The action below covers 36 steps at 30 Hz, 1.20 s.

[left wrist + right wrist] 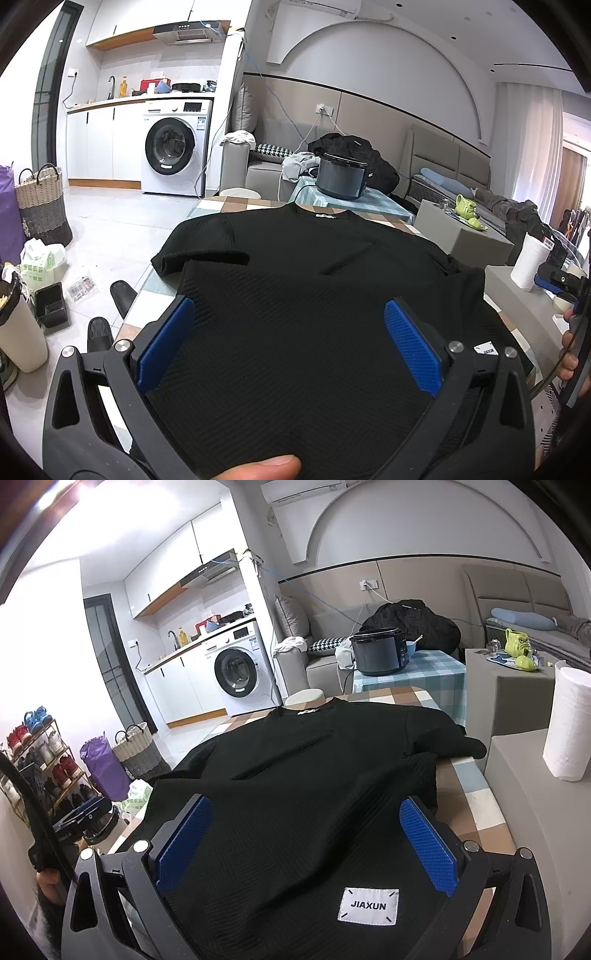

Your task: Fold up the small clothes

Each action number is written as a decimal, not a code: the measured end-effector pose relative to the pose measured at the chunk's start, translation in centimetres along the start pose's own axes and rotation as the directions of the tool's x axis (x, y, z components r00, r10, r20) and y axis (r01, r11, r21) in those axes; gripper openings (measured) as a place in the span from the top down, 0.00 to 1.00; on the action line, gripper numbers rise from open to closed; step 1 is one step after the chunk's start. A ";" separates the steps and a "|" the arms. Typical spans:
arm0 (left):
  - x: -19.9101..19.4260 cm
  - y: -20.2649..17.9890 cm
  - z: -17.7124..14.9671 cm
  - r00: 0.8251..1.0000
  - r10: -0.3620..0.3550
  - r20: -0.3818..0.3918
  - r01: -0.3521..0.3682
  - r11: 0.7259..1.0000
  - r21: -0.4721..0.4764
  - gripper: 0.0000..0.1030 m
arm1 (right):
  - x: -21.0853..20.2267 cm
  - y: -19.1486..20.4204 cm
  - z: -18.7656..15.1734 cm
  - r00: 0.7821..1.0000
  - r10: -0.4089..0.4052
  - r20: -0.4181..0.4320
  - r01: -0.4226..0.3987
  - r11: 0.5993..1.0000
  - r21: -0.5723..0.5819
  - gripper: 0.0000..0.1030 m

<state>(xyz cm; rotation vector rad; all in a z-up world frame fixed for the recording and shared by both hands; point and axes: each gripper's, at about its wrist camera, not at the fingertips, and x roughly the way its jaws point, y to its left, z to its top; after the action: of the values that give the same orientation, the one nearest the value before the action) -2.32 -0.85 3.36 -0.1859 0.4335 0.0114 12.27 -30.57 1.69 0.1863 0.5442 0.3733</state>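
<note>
A black ribbed T-shirt lies spread on a checked table, collar at the far end. Its left sleeve is folded across its edge. My left gripper is open, blue pads wide apart over the shirt's lower left part. In the right wrist view the same shirt shows a white JIAXUN label near the hem. My right gripper is open over the lower right part, above the label. The right sleeve lies at the table's right edge.
The checked table shows bare at its right side. A paper towel roll stands on a grey block to the right. A dark rice cooker sits on a small table beyond. Baskets, bags and a shoe rack line the floor at left.
</note>
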 end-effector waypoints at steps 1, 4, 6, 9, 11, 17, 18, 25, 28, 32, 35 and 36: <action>0.0 0.1 -0.1 1.000 0.000 0.000 0.000 1.000 -0.001 0.01 | 0.0 -0.1 0.0 1.000 0.002 -0.001 -0.002 1.000 0.002 0.00; -0.2 0.1 -0.1 1.000 0.000 -0.003 -0.001 1.000 -0.003 0.01 | 0.0 -0.1 0.0 1.000 0.002 0.001 -0.002 1.000 0.002 0.00; -0.2 0.2 -0.2 1.000 0.000 -0.003 0.000 1.000 -0.001 0.01 | 0.0 -0.1 0.0 1.000 0.002 0.003 -0.002 1.000 0.001 0.00; -0.1 0.2 -0.2 1.000 0.001 -0.004 -0.001 1.000 0.000 0.01 | 0.0 0.0 -0.1 1.000 0.001 0.000 -0.001 1.000 0.006 0.00; 0.0 0.2 -0.2 1.000 0.001 -0.004 -0.002 1.000 -0.003 0.01 | -0.1 -0.1 -0.2 1.000 0.000 0.000 0.000 1.000 0.008 0.00; 0.5 0.4 -0.6 1.000 0.001 -0.020 -0.001 1.000 -0.003 0.01 | 0.1 -0.4 -0.3 1.000 -0.002 -0.008 0.002 1.000 0.021 0.00; 0.4 0.4 -0.7 1.000 -0.001 -0.021 0.001 1.000 -0.003 0.01 | 0.1 -0.4 -0.4 1.000 -0.002 -0.010 0.002 1.000 0.023 0.00; 0.6 0.4 -0.8 1.000 0.000 -0.026 0.000 1.000 -0.006 0.01 | 0.6 -0.3 -0.6 1.000 0.002 -0.023 -0.001 1.000 0.024 0.00; 1.0 0.7 -1.1 0.999 0.001 -0.035 -0.001 1.000 -0.013 0.01 | 0.6 -0.4 -0.6 1.000 0.002 -0.021 -0.001 1.000 0.027 0.00; 1.5 0.8 -1.2 0.999 0.003 -0.045 -0.005 1.000 -0.023 0.01 | 0.7 -0.8 -0.7 1.000 0.019 -0.015 -0.018 0.999 0.048 0.00; 2.1 1.1 -0.9 0.998 0.003 -0.055 -0.005 1.000 -0.023 0.01 | 0.8 -1.2 -0.8 0.999 0.029 -0.020 -0.028 0.998 0.059 0.00; 2.1 1.1 -0.9 0.999 0.003 -0.052 -0.004 1.000 -0.024 0.01 | 0.8 -1.2 -0.7 0.999 0.028 -0.017 -0.027 0.998 0.062 0.00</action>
<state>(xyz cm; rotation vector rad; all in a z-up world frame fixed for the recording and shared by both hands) -0.85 0.03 1.48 -0.2091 0.4852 0.0151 12.85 -31.36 0.38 0.2500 0.5717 0.3853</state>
